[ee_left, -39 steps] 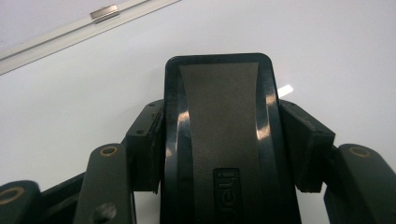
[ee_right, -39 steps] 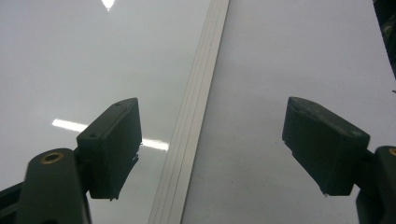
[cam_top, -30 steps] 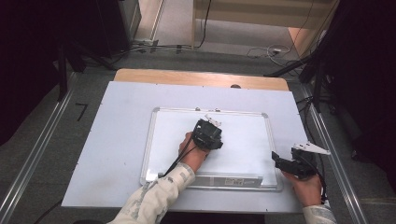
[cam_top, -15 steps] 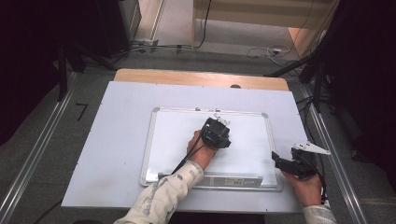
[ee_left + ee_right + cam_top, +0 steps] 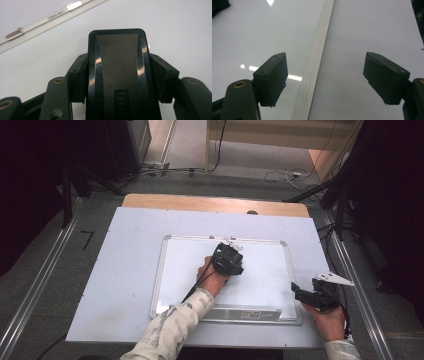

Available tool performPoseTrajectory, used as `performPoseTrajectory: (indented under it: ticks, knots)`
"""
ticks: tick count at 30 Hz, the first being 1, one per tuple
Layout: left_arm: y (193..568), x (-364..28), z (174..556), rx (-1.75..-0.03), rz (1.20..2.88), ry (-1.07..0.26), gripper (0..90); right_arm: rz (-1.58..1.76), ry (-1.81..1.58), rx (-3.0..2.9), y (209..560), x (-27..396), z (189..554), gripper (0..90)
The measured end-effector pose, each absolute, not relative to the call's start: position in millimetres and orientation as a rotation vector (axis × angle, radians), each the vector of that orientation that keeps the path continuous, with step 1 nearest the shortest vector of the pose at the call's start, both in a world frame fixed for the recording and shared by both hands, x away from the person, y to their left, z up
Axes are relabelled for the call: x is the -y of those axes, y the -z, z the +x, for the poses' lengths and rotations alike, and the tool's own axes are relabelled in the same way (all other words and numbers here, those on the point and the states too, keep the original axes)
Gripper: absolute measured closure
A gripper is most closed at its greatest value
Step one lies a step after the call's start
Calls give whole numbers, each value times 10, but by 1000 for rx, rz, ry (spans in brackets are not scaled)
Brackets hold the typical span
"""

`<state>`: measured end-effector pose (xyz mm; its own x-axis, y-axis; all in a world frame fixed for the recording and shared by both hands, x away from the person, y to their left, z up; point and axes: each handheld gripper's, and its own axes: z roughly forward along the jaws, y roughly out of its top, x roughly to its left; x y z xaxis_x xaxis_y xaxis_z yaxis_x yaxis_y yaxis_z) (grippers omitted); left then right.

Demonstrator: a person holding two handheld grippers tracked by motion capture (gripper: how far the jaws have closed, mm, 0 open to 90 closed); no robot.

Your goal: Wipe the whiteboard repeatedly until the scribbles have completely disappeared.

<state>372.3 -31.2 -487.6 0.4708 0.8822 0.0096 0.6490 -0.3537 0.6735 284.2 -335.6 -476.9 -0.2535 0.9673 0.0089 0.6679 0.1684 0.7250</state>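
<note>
A white whiteboard [image 5: 185, 270] with a silver frame lies flat on the table. In the high view my left gripper [image 5: 228, 259] rests on the board's upper middle, tilted down onto it. In the left gripper view this gripper [image 5: 121, 75] is shut on a black board eraser [image 5: 117, 57], its pads pressing both long sides, with the eraser against the white surface. My right gripper [image 5: 296, 290] stays at the board's right edge. Its jaws stand open with nothing between them, straddling the silver frame strip [image 5: 315, 75].
The board lies on a pale sheet [image 5: 125, 260] over a wooden table. Small metal hangers [image 5: 15, 35] sit on the board's top frame. Grey floor, metal rails [image 5: 45, 275] and cables surround the table.
My left gripper has slid a little to the right and slightly up the board with the eraser in it. The right gripper has stayed put.
</note>
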Motion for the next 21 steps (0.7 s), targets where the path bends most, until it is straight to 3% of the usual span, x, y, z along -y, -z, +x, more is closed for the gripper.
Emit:
performPoseTrajectory:
  ticks: [6, 21]
  knots:
    - [4873, 50, 3725, -1329, 2085, -516, 399, 1539, -861, -1994, 4772, 3347, 2850, 184]
    - [4622, -157, 3550, -1350, 1949, -522, 397, 1539, -865, -1991, 4766, 3350, 2847, 184]
